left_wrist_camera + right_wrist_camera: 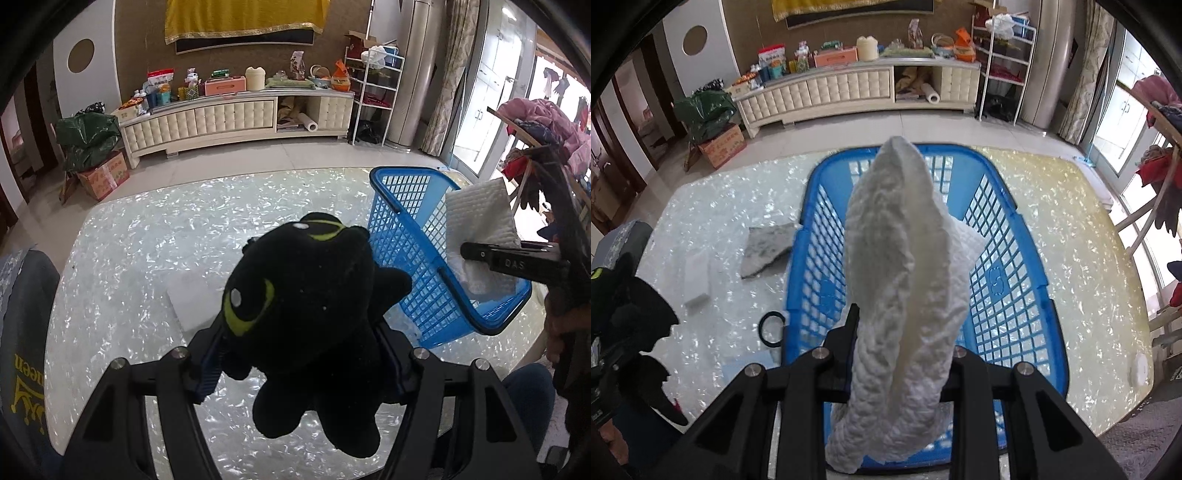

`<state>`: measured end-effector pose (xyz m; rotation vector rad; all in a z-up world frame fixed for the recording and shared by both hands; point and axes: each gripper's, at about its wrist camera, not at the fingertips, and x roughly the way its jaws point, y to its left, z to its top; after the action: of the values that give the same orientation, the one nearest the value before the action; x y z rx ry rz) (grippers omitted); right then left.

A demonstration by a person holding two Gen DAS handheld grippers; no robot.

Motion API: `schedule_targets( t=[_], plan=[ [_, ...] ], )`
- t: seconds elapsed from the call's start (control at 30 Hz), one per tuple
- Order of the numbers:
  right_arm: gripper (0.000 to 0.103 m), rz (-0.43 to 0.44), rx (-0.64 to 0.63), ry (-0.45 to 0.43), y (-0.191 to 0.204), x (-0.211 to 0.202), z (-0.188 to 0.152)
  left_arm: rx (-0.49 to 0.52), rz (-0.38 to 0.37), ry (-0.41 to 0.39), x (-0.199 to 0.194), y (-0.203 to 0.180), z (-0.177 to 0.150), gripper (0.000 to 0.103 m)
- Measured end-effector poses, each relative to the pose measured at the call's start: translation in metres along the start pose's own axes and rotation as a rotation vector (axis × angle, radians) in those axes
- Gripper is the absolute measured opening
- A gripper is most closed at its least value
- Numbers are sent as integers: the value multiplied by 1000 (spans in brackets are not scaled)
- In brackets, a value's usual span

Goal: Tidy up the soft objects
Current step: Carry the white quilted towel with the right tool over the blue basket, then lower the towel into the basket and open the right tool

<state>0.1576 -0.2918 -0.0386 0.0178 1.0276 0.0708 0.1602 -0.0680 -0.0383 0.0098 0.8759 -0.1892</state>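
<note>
The black plush toy (306, 317), pinched in the left gripper (299, 354) at frame centre, waits beside the blue basket (1008, 236) while the right gripper (901, 354), jaws clamped on a white cloth (901, 266), holds it over the basket, seemingly to drop it in.

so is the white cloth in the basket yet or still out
Still out: the white cloth hangs above the blue basket, clamped in the right gripper.

The left gripper (299, 354) has its 2 jaws clamped on something between them; the right gripper (901, 354) likewise grips something.
</note>
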Motion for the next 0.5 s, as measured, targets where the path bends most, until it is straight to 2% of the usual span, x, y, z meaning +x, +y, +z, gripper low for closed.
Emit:
schedule_targets(
  t=[0.17,0.43,0.5],
  plan=[
    [26,-8,-8,58,-4,22,8,12,10,1,9,1,3,67],
    [26,-22,13,195,-9,55,11,23,-21,11,20,3,8,67],
    [26,-26,10,193,-8,50,14,27,-29,6,21,4,9,68]
  ],
)
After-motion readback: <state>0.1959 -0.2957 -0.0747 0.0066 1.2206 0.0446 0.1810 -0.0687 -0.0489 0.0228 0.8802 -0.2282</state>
